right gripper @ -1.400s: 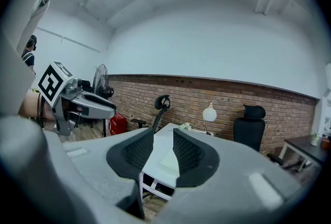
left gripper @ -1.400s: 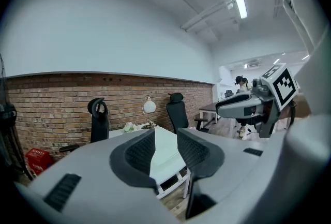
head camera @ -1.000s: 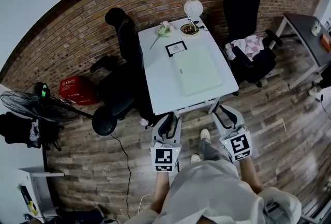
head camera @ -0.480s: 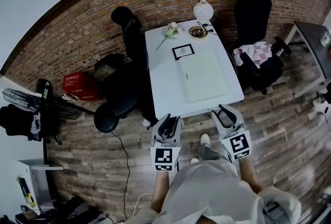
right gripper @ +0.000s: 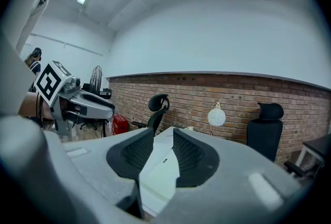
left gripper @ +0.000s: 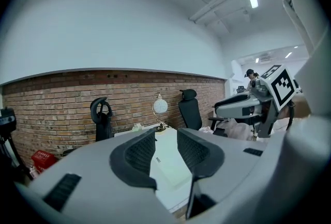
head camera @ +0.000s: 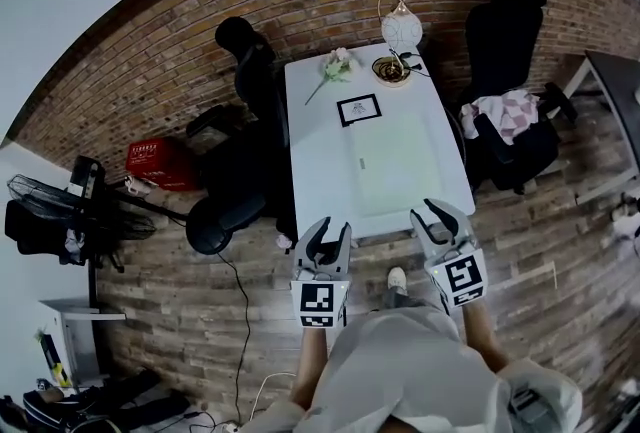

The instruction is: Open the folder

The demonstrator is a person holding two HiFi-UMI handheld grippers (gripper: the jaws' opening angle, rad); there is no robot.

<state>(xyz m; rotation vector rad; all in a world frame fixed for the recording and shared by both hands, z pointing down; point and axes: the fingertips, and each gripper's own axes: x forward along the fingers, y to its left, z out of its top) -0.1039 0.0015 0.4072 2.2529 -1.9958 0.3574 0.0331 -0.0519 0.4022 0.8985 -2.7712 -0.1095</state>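
1. Your folder (head camera: 398,164), pale green and flat, lies shut on the white table (head camera: 318,171). It sits on the half nearer you and toward the right edge. Beyond it are a small framed card (head camera: 359,109), a bowl (head camera: 390,69), a flower sprig (head camera: 335,69) and a round lamp (head camera: 401,21) at the far end.
2. Your left gripper (head camera: 323,233) is released: in the left gripper view (left gripper: 166,140) the jaws stand apart with nothing between the pads. The folder (left gripper: 173,168) shows through the gap only as something farther off. In the head view this gripper sits just short of the table's near edge.
3. Your right gripper (head camera: 443,214) is released too. In the right gripper view (right gripper: 163,140) the jaws are parted and empty, and the folder (right gripper: 160,176) lies ahead of them. In the head view its tips meet the table's near right corner, apart from the folder.
4. As far as the task goes, nothing is done yet. The cover is down and neither gripper touches it, so I judge you are on the approach.
5. What is left is all of the opening. Bring a gripper to the cover's free edge, catch it and swing the cover over, perhaps steadying the folder with the other gripper.
6. I cannot tell from here which side is the spine, so settle that before you commit to an edge.
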